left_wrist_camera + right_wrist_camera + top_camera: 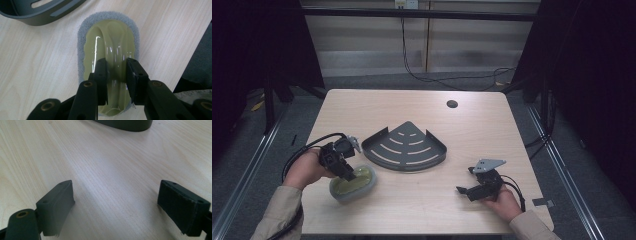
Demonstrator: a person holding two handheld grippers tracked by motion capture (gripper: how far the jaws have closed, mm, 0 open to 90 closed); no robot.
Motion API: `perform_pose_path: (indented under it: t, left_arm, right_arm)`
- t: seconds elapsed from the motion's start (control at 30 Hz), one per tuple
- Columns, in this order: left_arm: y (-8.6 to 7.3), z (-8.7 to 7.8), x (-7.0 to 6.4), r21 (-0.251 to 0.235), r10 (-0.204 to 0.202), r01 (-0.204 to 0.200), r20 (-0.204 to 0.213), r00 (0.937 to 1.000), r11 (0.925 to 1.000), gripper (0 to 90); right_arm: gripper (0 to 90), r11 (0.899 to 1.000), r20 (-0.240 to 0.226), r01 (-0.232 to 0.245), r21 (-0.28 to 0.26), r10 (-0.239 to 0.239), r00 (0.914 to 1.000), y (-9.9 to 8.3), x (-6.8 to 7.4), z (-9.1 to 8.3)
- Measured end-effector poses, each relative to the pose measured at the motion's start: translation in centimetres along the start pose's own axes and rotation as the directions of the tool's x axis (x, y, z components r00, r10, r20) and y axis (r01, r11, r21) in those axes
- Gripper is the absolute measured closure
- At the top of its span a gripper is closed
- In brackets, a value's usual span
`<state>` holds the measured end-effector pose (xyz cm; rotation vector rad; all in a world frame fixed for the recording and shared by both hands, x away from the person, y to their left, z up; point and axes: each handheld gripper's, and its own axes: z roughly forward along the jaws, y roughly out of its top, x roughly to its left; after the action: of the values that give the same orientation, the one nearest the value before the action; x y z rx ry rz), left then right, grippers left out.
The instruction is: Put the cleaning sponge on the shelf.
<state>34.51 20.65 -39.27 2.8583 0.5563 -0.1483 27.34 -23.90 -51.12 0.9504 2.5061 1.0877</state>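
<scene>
Gripping scrubber handle, left tongs

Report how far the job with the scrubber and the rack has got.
Done: the left gripper has its jaws on either side of the scrubber handle. In hand: the grip; the scrubber lies on the table beside the rack. Left: probably lifting it to the rack. The right gripper rests open, holding nothing.
</scene>
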Motion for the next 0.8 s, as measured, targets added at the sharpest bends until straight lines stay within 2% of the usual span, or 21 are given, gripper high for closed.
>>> perform_pose_path:
  t: [0.23, 0.4, 0.8]
  left_arm:
    - [0.2, -0.7, 0.3, -0.019, -0.055, 0.055, -0.002, 0.9985, 0.9983, 72.0]
    - [0.4, -1.0, 0.6, -0.013, -0.071, 0.071, -0.012, 0.9974, 0.9974, 72.0]
    - [0.6, -2.1, 1.3, -0.021, -0.151, 0.151, -0.028, 0.9881, 0.9884, 71.9]
  right_arm:
    - [13.0, 1.000, 0.000, 0.000, 0.000, 0.000, 1.0000, 0.0, 0.0, 0.0]
    - [13.0, 1.000, -0.001, 0.000, 0.000, 0.000, 1.0000, 0.0, 0.0, 0.0]
    - [13.0, 1.000, 0.000, -0.003, -0.001, 0.003, 1.0000, 0.0, 0.0, 0.0]
